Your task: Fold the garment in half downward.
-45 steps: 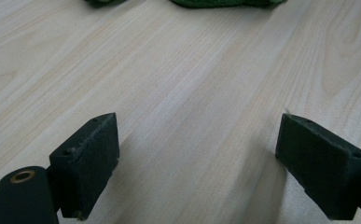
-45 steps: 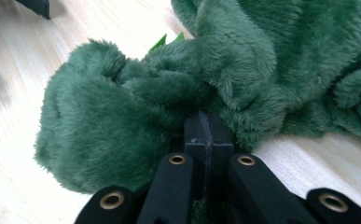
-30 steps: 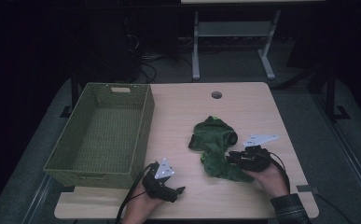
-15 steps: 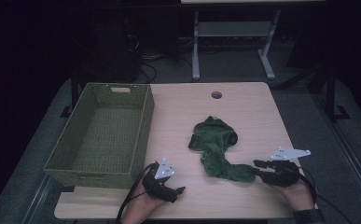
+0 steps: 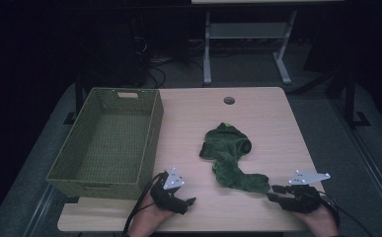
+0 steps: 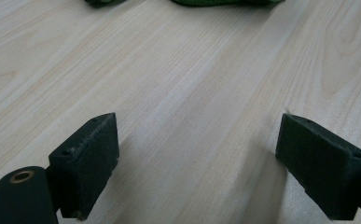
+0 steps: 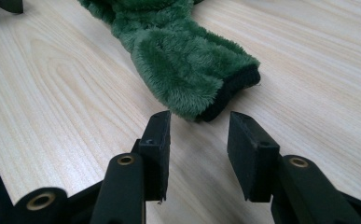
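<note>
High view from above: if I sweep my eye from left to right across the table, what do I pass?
Green woven basket → left gripper → fuzzy green garment → right gripper.

My tabletop (image 5: pixel 257 113) is pale wood with a fine grain, lit from above, with a round cable hole (image 5: pixel 229 100) near its far edge; the room around me is dark; the floor (image 5: pixel 322 106) is grey; beyond the far edge a light metal frame (image 5: pixel 243 47) stands on two splayed feet; to its left, loose cables (image 5: pixel 159 61) lie tangled below dark furniture I cannot make out.
</note>
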